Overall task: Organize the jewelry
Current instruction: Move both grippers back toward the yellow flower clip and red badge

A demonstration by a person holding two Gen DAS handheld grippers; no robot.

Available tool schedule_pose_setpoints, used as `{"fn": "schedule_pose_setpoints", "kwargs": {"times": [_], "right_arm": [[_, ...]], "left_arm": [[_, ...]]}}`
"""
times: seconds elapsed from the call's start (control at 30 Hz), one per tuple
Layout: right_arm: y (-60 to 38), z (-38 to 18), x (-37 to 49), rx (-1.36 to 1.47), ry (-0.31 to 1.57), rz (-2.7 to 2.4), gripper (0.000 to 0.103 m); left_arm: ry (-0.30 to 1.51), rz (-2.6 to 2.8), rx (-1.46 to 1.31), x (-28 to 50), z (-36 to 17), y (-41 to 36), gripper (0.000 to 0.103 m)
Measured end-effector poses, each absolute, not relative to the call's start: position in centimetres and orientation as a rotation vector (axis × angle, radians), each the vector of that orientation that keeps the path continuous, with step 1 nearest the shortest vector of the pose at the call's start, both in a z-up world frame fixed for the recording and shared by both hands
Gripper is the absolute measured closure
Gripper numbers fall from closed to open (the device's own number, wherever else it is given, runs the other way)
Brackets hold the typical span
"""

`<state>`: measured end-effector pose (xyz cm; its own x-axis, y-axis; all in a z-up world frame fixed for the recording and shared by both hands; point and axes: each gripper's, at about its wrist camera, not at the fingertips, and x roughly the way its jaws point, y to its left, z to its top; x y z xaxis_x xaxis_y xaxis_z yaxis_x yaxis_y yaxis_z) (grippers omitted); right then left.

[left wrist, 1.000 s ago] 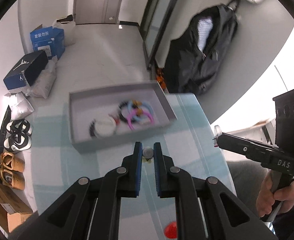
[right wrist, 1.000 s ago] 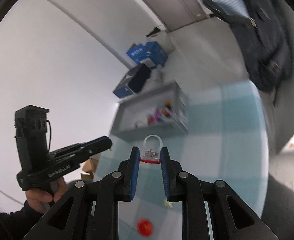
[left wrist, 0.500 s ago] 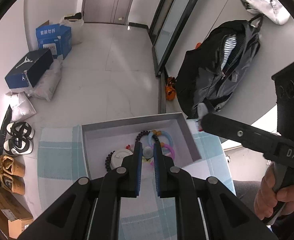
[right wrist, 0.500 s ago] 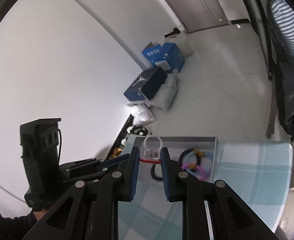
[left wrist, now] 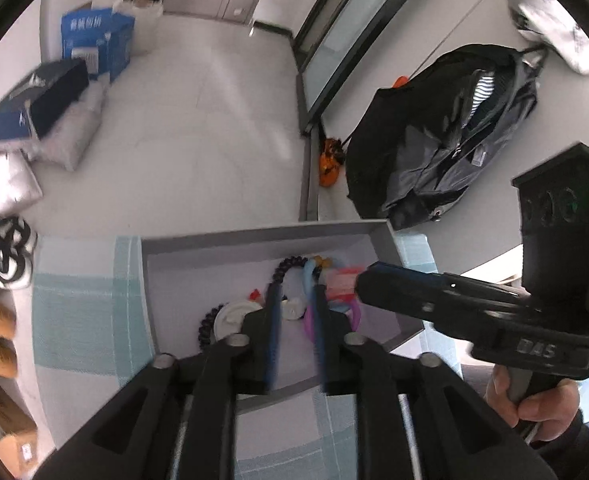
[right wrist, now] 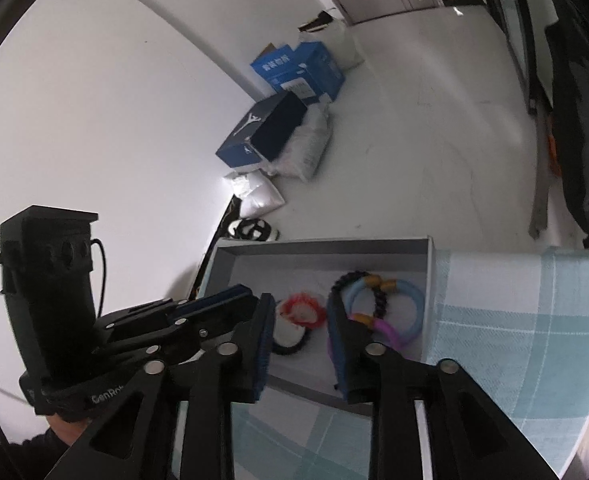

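1. The jewelry is now in the gray box [right wrist: 326, 249]. A red frilly ring [right wrist: 300, 309] lies on the box floor, next to a white round piece [left wrist: 230, 316]. Half a second ago the right gripper [right wrist: 300, 340] was pinching that ring. Now its jaws are wide apart and hold nothing.
2. The left gripper [left wrist: 294, 308] had a small pale bead [left wrist: 293, 308] squeezed tight just before. Now its jaws have spread too, and the bead sits between them, blurry. I cannot tell if it has dropped all the way.
3. So I think both pieces have just been let go into the box. That part of the job looks done.
4. A blue and purple bracelet [right wrist: 404, 314] and a dark bead string [right wrist: 344, 280] lie near the box's right wall.
5. The two grippers are very close, nearly touching over the box. The walls are low. Going straight up looks like the safest way out.
6. The checked cloth [right wrist: 514, 320] beside the box has lots of free room.
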<state>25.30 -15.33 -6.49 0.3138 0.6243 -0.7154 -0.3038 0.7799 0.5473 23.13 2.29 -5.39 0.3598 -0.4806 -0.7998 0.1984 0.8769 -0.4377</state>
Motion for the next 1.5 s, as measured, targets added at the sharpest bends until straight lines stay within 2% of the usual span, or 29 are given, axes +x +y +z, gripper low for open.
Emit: {"fn": "schedule_pose_setpoints", "kwargs": {"times": [0.03, 0.07, 0.1, 0.3, 0.43, 0.53, 0.7, 0.8, 0.9, 1.27, 1.37, 1.43, 1.5], "right_arm": [[-15.5, -6.3, 25.3, 0.343, 1.087, 0.622, 0.049], [-15.8, -6.2, 25.2, 0.348, 1.079, 0.622, 0.044], [-15.9, -6.1, 25.1, 0.350, 1.071, 0.621, 0.043], [-17.2, -4.9, 23.9, 0.355, 1.032, 0.590, 0.042], [-18.9, -3.8, 22.1, 0.377, 0.991, 0.549, 0.025], [-19.8, -3.2, 20.7, 0.375, 0.974, 0.534, 0.023], [-21.1, -2.4, 17.6, 0.342, 0.928, 0.510, 0.014], [-21.4, -2.4, 15.4, 0.300, 0.913, 0.491, 0.009], [-21.2, -2.9, 13.3, 0.274, 0.909, 0.503, 0.008], [-18.7, -8.8, 7.6, 0.081, 1.028, 0.525, 0.009], [-18.2, -10.2, 7.2, 0.058, 1.067, 0.511, 0.023], [-18.0, -11.1, 7.3, 0.059, 1.100, 0.502, 0.037], [-17.9, -11.6, 7.4, 0.054, 1.114, 0.496, 0.045]], "left_arm": [[1.143, -0.470, -0.310, 23.2, -5.7, 2.5, 0.067], [1.151, -0.484, -0.325, 23.2, -5.9, 2.5, 0.047], [1.153, -0.487, -0.340, 23.1, -5.9, 2.8, 0.040], [1.128, -0.465, -0.342, 21.8, -5.1, 3.7, 0.040], [1.113, -0.430, -0.287, 20.1, -4.6, 4.0, 0.040], [1.111, -0.399, -0.244, 18.8, -4.6, 3.8, 0.039], [1.090, -0.413, -0.191, 15.7, -3.9, 3.1, 0.039], [1.064, -0.391, -0.158, 13.9, -3.5, 2.9, 0.033], [1.031, -0.395, -0.125, 12.2, -2.9, 2.4, 0.033], [1.115, -0.390, -0.125, 7.0, -5.7, 1.5, 0.030], [1.151, -0.370, -0.149, 6.1, -6.6, 1.9, 0.030], [1.167, -0.360, -0.166, 5.6, -7.0, 2.1, 0.030], [1.176, -0.357, -0.173, 5.1, -7.2, 2.2, 0.030]]}}
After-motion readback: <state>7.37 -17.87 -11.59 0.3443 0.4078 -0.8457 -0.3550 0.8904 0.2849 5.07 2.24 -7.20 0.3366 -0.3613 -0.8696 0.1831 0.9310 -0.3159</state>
